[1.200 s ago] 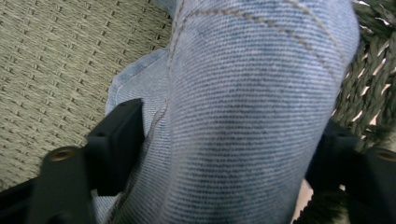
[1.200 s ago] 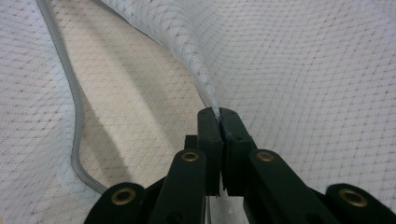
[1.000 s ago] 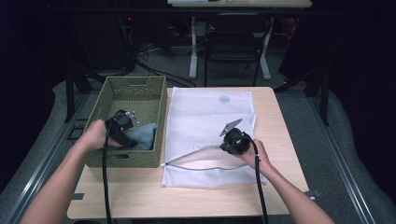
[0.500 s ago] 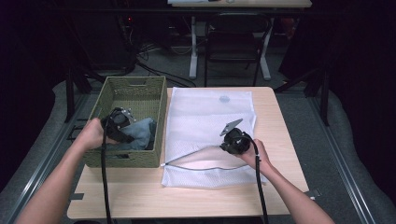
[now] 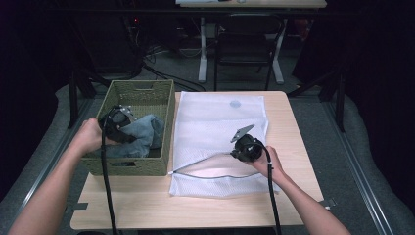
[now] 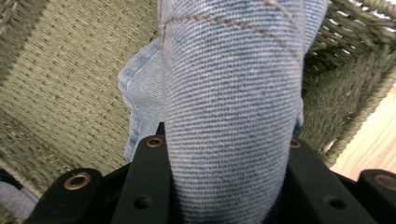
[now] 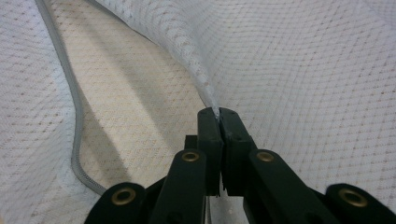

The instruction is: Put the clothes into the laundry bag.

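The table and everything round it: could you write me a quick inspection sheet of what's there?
Surface: wooden table, bare at the near edge.
Job's things: white mesh laundry bag lying flat, zip mouth held open; denim garment in the green woven basket.
Clutter: nothing seen.
Grippers: left tongs shut on the denim; right tongs pinching the bag's upper edge.
Cables: one black cable trails from each gripper.
Surroundings: dark room, desk legs, floor cables behind.

One woven basket (image 5: 139, 166), one denim garment (image 5: 142, 137), one mesh bag (image 5: 220, 122), two grippers
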Available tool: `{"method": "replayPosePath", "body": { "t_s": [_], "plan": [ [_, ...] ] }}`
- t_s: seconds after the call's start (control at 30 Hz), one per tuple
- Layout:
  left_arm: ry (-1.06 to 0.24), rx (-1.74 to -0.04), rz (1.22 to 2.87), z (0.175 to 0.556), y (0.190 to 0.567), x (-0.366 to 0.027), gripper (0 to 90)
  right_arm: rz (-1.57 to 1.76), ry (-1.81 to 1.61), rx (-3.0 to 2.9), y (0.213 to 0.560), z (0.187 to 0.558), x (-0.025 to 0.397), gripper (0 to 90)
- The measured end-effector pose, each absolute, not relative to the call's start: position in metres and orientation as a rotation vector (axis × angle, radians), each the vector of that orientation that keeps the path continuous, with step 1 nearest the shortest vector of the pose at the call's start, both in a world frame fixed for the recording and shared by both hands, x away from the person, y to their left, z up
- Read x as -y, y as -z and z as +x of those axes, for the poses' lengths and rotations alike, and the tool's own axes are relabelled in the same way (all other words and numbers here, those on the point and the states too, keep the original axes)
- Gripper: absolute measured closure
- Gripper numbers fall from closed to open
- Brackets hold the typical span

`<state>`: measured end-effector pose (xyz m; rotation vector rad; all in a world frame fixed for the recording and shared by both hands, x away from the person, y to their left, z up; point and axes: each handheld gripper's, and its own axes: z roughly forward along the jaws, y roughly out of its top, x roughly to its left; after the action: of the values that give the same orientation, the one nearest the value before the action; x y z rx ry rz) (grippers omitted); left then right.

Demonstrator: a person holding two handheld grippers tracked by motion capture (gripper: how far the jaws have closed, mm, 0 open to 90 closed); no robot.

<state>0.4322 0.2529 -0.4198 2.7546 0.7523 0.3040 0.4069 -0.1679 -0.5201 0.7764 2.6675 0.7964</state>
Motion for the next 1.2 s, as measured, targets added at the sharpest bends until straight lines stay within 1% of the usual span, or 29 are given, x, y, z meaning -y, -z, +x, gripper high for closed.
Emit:
{"method": "replayPosePath", "body": {
  "t_s": [0.77,0.93,1.2],
  "plan": [
    [-0.412,-0.758,2.769,0.423,0.359,-0.243,70.3,0.779,-0.797,-2.664,0.52,0.407,0.168,88.3],
    [-0.435,-0.739,2.771,0.417,0.343,-0.236,70.3,0.784,-0.799,-2.661,0.52,0.407,0.168,88.2],
    [-0.428,-0.716,2.767,0.405,0.327,-0.22,70.2,0.798,-0.801,-2.66,0.52,0.406,0.168,88.3]
  ]
}}
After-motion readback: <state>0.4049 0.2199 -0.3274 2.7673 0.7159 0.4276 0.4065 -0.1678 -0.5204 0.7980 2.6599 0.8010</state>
